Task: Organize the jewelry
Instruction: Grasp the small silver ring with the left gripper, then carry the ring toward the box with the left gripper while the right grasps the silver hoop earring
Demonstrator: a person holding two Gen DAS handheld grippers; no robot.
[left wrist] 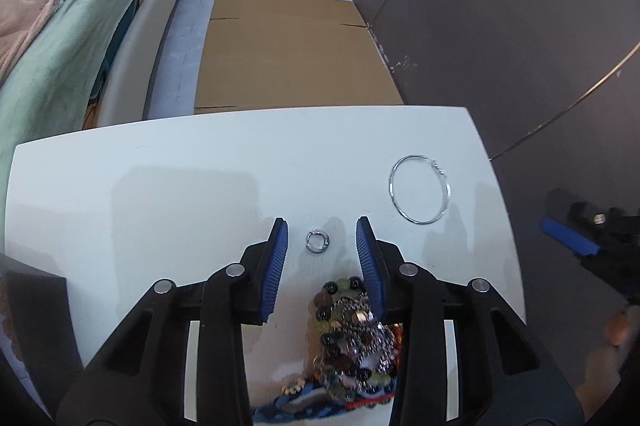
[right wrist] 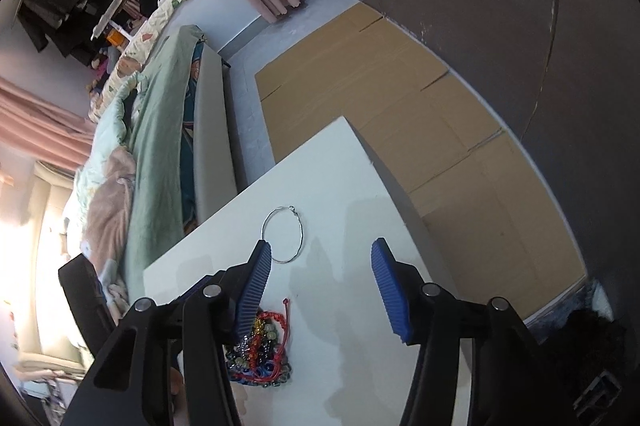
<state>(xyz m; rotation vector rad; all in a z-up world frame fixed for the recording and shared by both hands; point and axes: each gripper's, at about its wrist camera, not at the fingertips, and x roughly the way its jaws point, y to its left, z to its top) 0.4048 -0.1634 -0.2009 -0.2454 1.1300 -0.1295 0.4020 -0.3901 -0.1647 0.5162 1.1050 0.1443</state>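
Note:
A small silver ring (left wrist: pixel 317 241) lies on the white table (left wrist: pixel 160 202), just ahead of my open, empty left gripper (left wrist: pixel 322 230) and between its blue fingertips. A large thin silver hoop (left wrist: pixel 419 189) lies to the right of it, near the table's right edge. A tangled pile of beaded bracelets, chains and cords (left wrist: pixel 352 342) sits under the left gripper. In the right wrist view my right gripper (right wrist: pixel 322 252) is open and empty above the table (right wrist: pixel 352 326); the hoop (right wrist: pixel 282 235) lies just beyond its left finger, the pile (right wrist: pixel 262 350) beside that finger.
A dark box (left wrist: pixel 36 310) stands at the table's left edge. Beyond the table, flattened cardboard (left wrist: pixel 292 54) covers the floor between a bed with green covers (left wrist: pixel 60 38) and a dark wall (left wrist: pixel 500 26). The right gripper shows at the right of the left wrist view (left wrist: pixel 572 234).

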